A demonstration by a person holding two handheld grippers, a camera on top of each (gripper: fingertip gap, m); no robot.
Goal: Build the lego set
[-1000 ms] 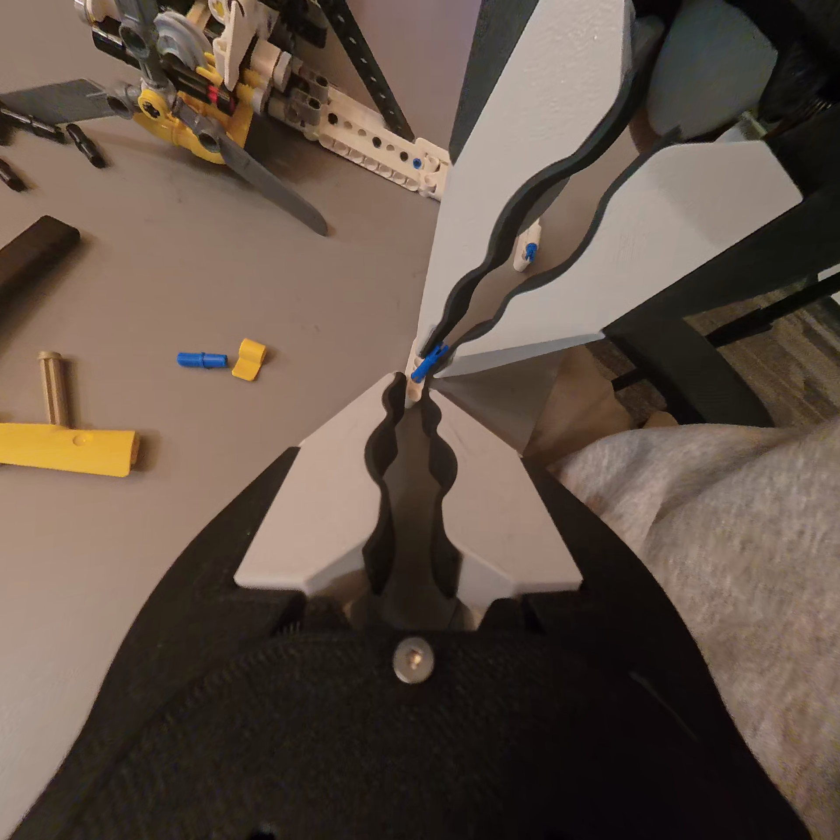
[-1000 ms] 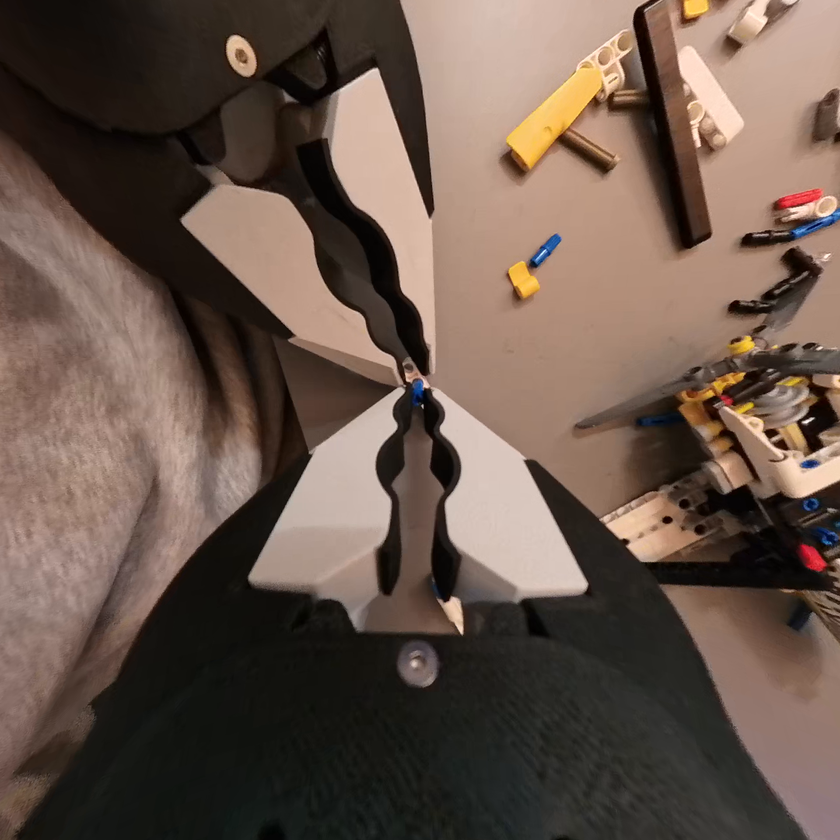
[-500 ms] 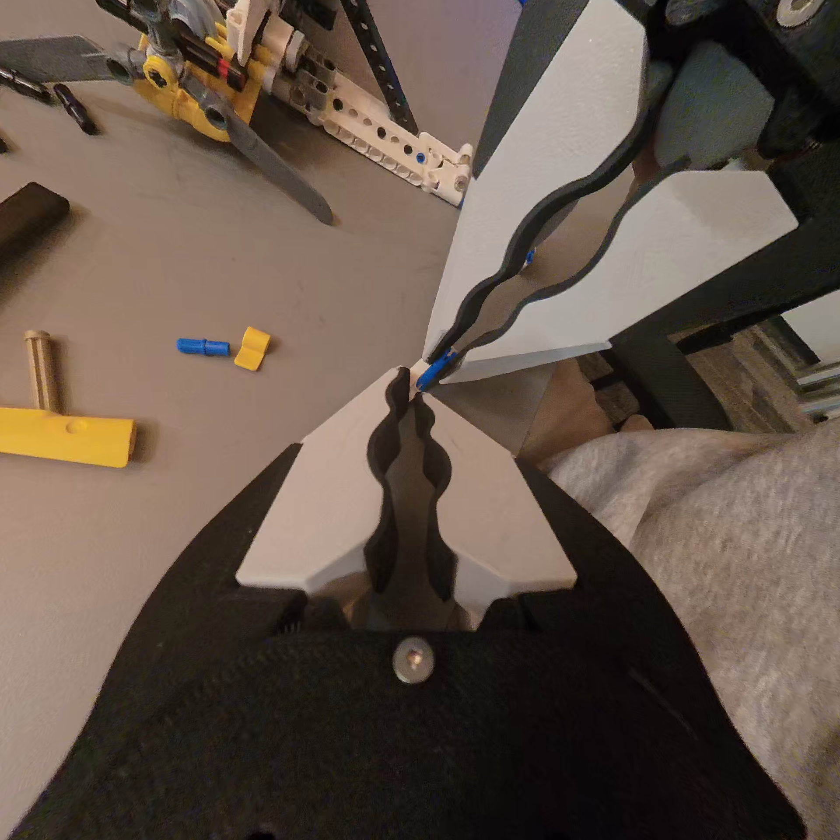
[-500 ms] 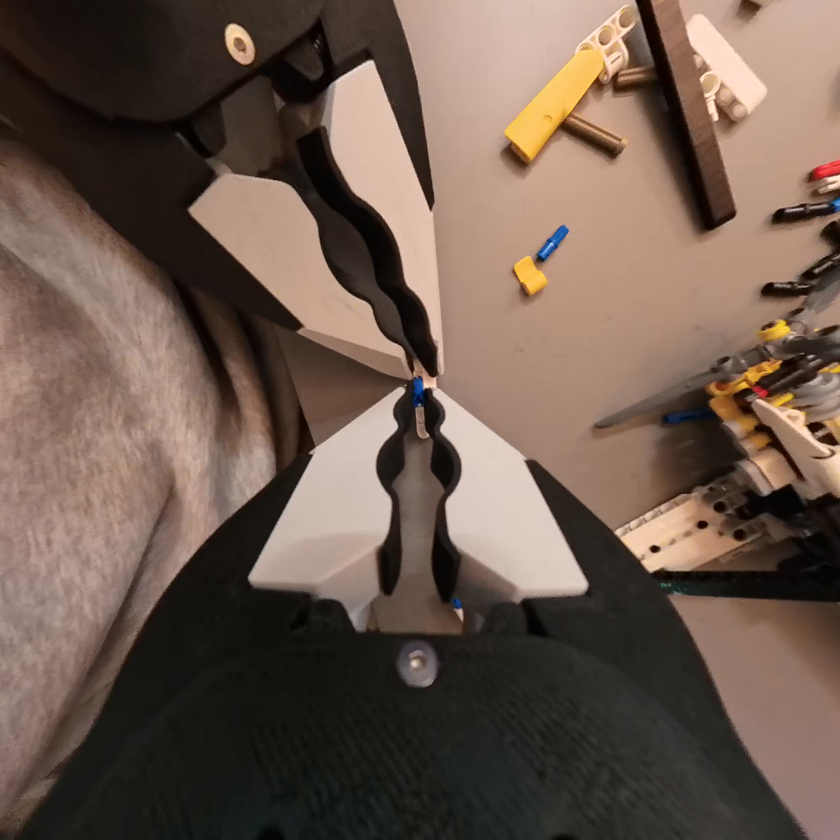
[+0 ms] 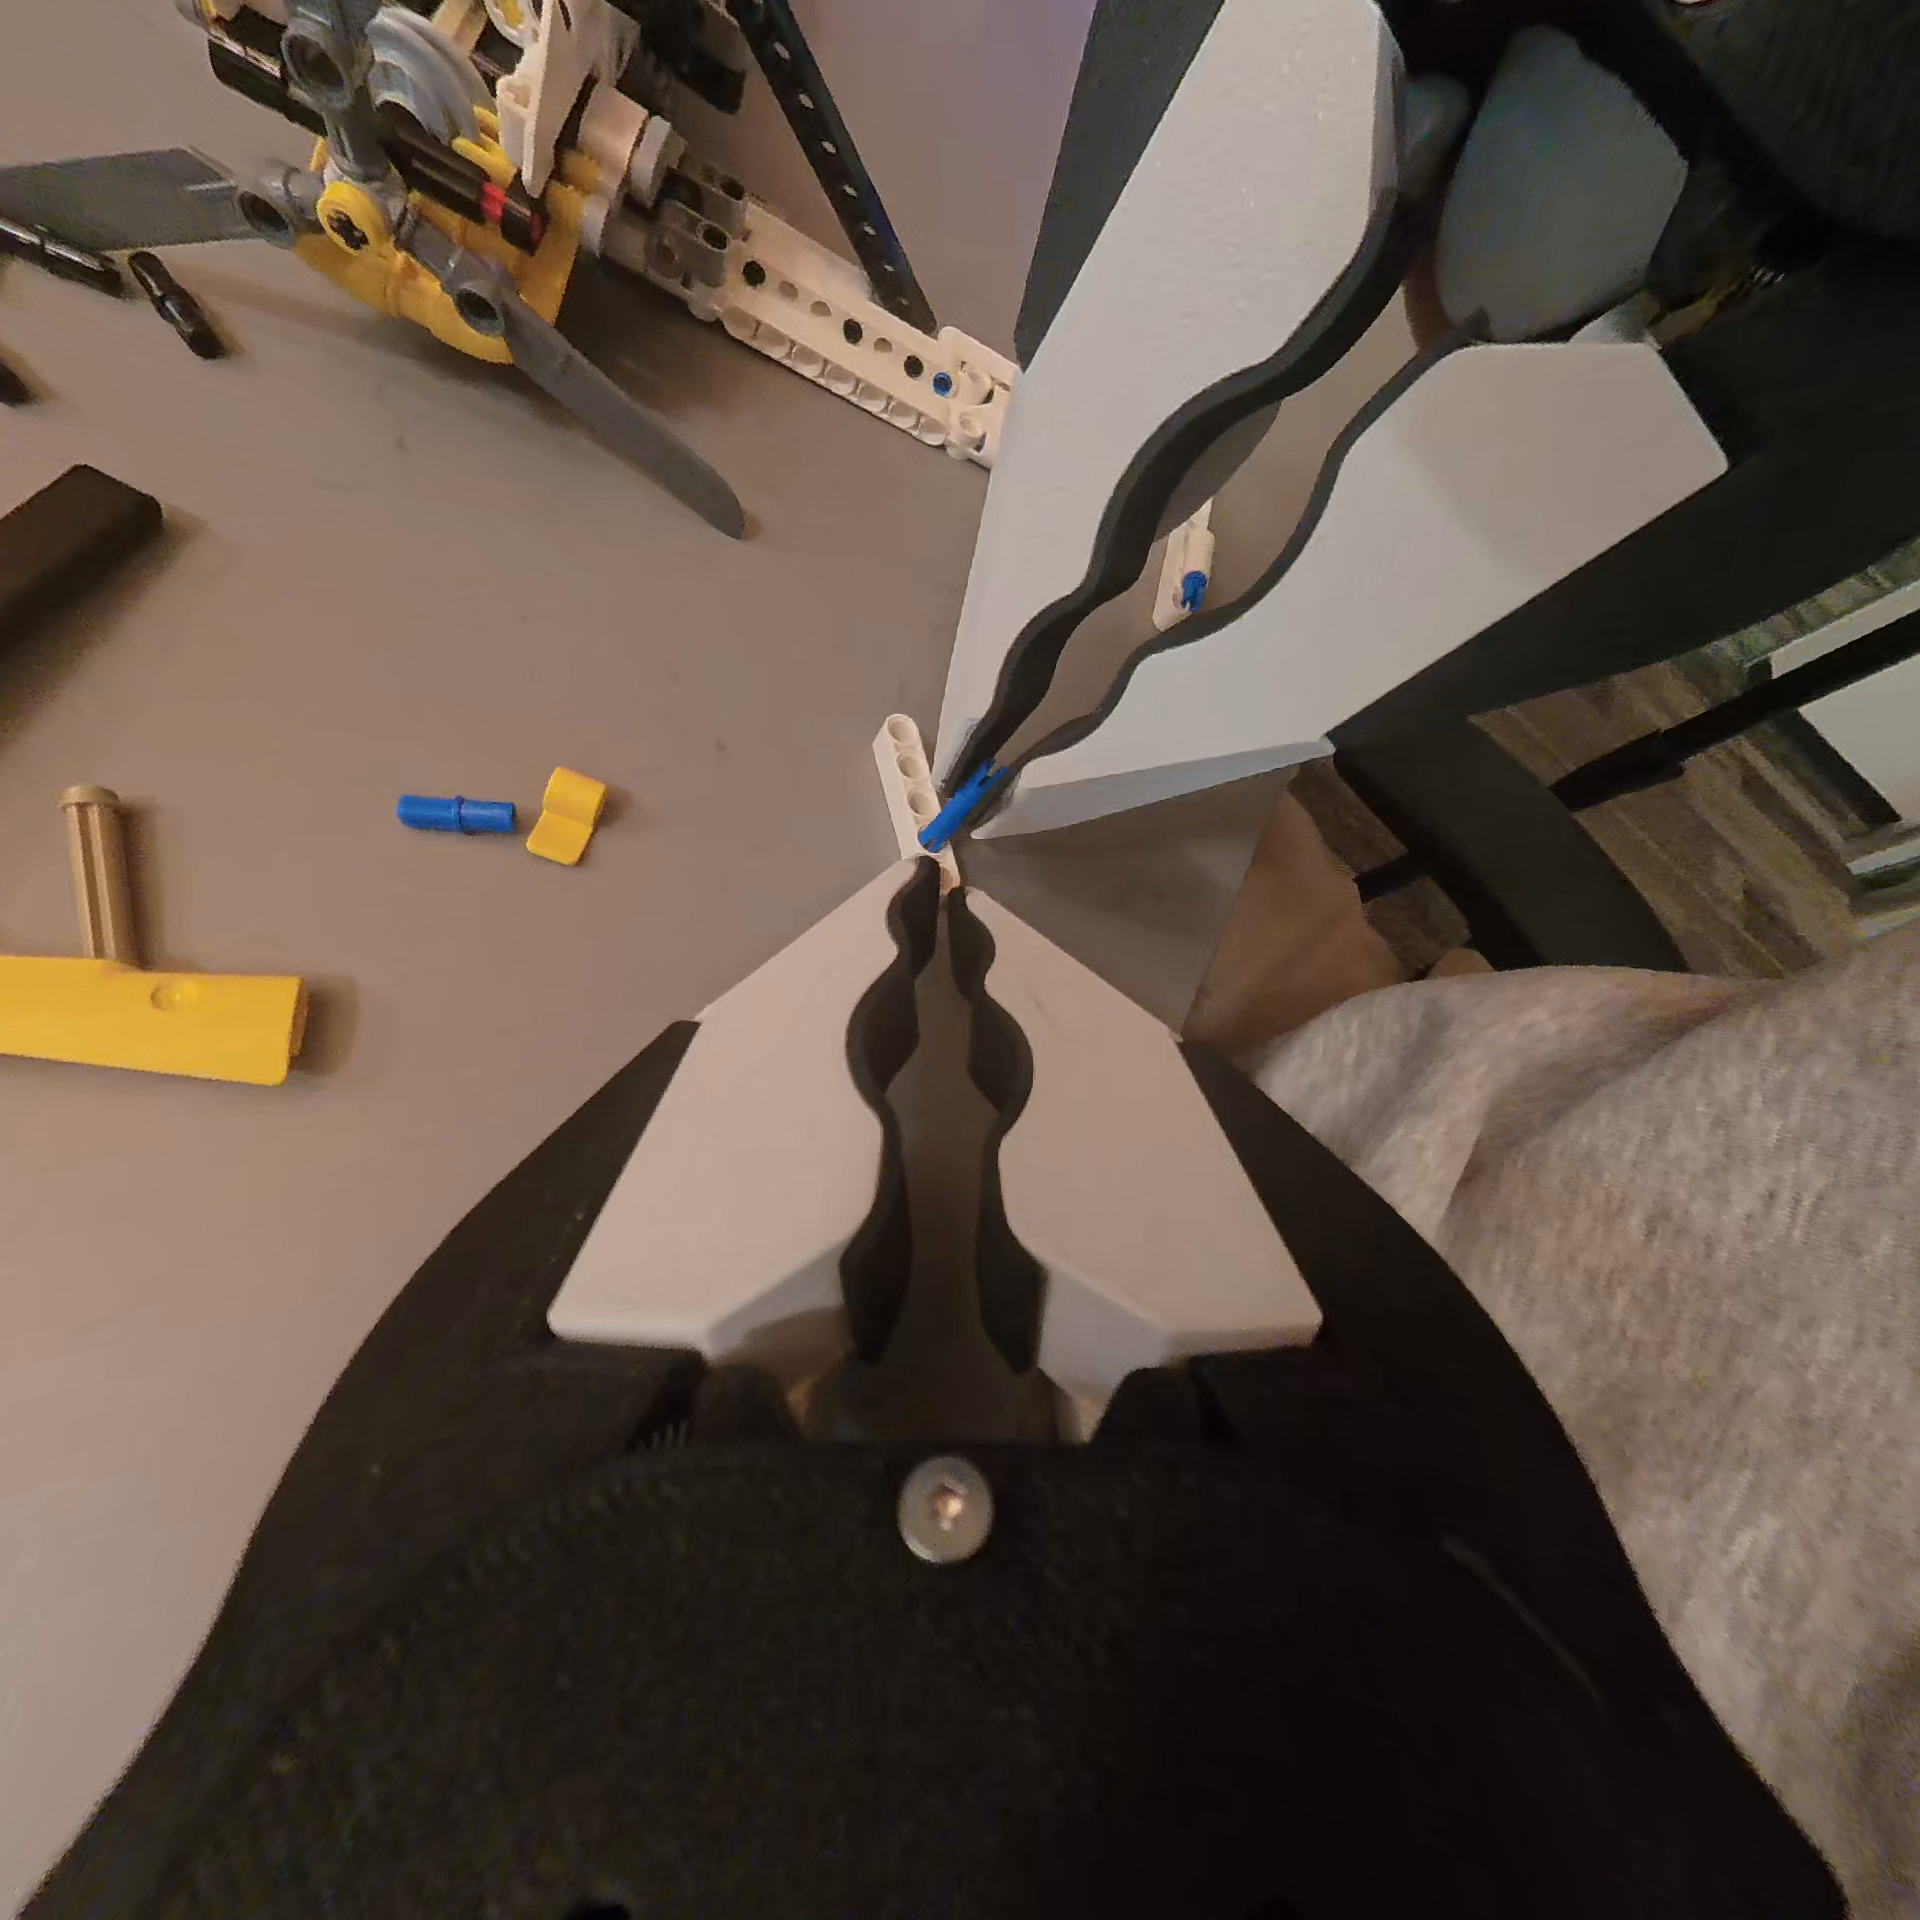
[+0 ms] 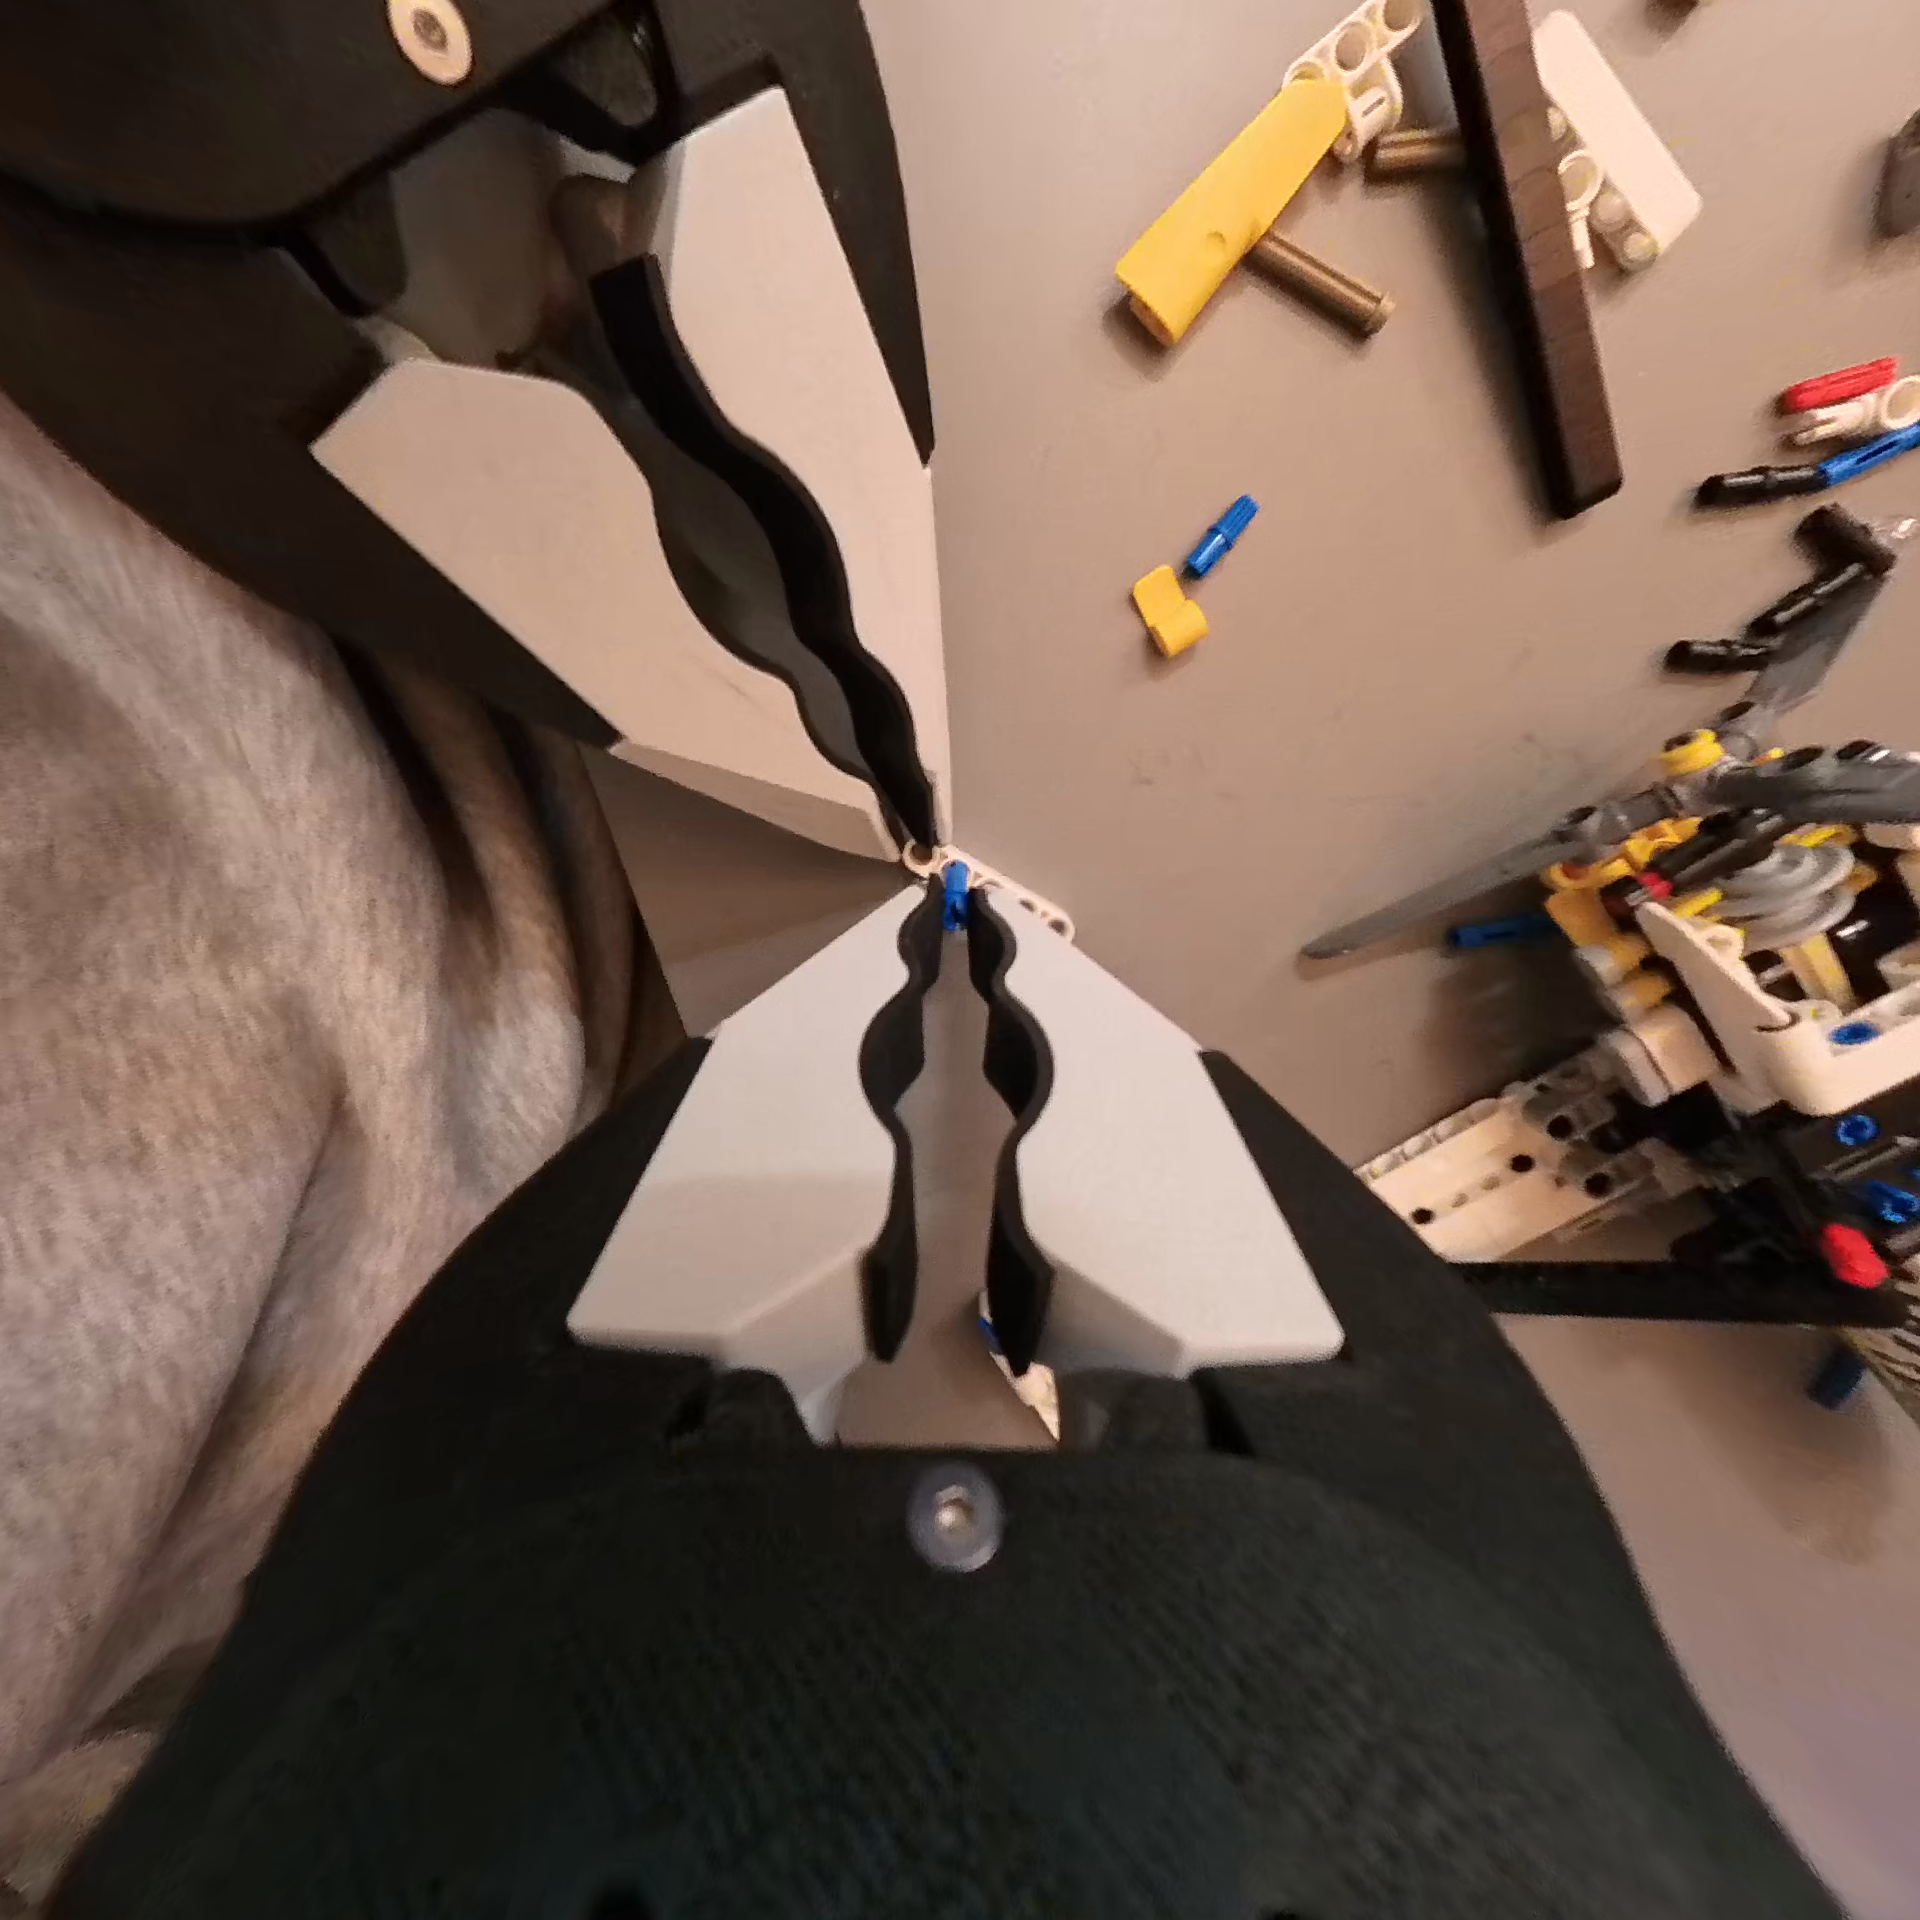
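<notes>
My left gripper [image 5: 933, 883] is shut on one end of a short white holed beam [image 5: 902, 771], held over the grey table's near edge. My right gripper [image 6: 954, 906] is shut on a blue pin [image 6: 954, 894]. The two grippers meet tip to tip. The pin's free end [image 5: 961, 802] touches the side of the beam, which also shows in the right wrist view [image 6: 1023, 900]. In the left wrist view the right gripper [image 5: 971, 795] comes in from the upper right. In the right wrist view the left gripper [image 6: 920, 840] comes in from the upper left.
The partly built helicopter model [image 5: 468, 197] [image 6: 1714, 1039] stands at the back. A loose blue pin [image 5: 455, 812], a small yellow piece [image 5: 566, 816], a yellow panel [image 5: 145, 1018], a tan axle [image 5: 99, 873] and a dark strip [image 6: 1527, 260] lie on the table [image 5: 416, 644]. A grey sleeve [image 5: 1610, 1247] is close by. Only a small space, under 4 cm, lies between the two pairs of fingers. The small yellow piece [image 5: 566, 816] is about equally far from each gripper, around 6 cm. Seen from the right wrist view [image 6: 1168, 598] as well.
Both grippers have stayed shut and tip to tip. The white beam now sticks out further past the pin. Both views have shifted slightly against the table.
</notes>
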